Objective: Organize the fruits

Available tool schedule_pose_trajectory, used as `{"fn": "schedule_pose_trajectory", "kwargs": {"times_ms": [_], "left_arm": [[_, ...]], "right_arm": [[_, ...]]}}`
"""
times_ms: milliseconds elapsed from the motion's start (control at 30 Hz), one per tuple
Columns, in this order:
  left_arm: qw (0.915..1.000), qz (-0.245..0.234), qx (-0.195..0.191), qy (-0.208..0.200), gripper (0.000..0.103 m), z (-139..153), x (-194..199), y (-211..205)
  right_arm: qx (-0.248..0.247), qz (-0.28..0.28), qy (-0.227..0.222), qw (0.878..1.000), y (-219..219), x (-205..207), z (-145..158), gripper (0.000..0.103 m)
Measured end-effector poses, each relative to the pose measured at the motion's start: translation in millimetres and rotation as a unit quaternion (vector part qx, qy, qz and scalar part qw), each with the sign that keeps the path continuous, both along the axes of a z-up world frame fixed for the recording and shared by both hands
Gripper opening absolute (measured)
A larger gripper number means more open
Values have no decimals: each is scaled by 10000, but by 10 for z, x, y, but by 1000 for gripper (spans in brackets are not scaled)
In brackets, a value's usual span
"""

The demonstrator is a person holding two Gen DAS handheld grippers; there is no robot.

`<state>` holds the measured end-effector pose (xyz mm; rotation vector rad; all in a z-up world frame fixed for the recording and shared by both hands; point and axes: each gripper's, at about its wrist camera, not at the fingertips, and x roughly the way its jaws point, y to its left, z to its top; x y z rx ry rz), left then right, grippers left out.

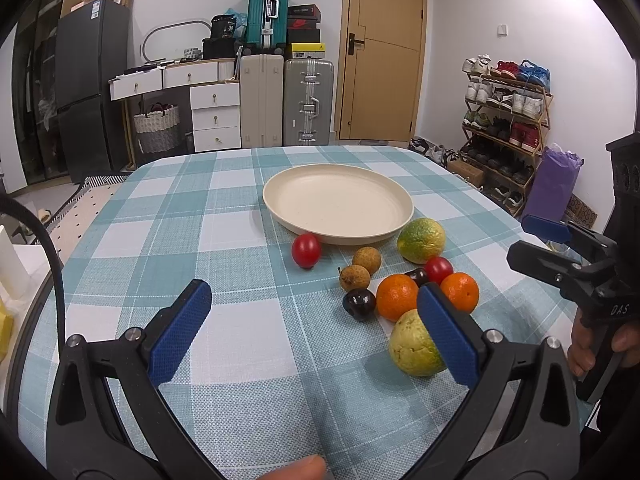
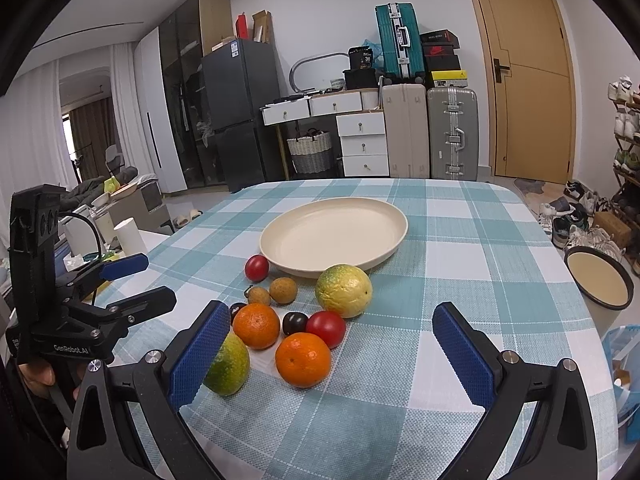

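Checked cloth [image 1: 240, 208] on table, suitcases [image 1: 286, 100] behind; both grippers [image 1: 316, 308] [image 2: 328, 338] wide, empty; 1 fruit [image 1: 408, 348] half hidden by pad.

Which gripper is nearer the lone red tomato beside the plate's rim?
Left, as far as I can judge. The tomato lies ahead of the left gripper, between its open jaws' lines. The right gripper sits further right, behind the fruit cluster.

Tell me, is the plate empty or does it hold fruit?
Empty. The plate shows only its bare cream inside; all fruit lies on the cloth beside it.
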<state>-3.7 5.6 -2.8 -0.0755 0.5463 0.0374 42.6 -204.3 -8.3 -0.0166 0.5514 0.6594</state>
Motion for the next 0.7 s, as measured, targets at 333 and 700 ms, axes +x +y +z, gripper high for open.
{"fn": "schedule_pose_trajectory", "kwargs": {"times_ms": [333, 700], "left_arm": [[10000, 26, -17, 30, 103, -26, 67, -16], [9999, 67, -71, 57, 103, -26, 77, 15]], "right_arm": [[-49, 1, 12, 10000, 32, -6, -7, 103], [-121, -36, 87, 9999, 60, 31, -37, 103]]}}
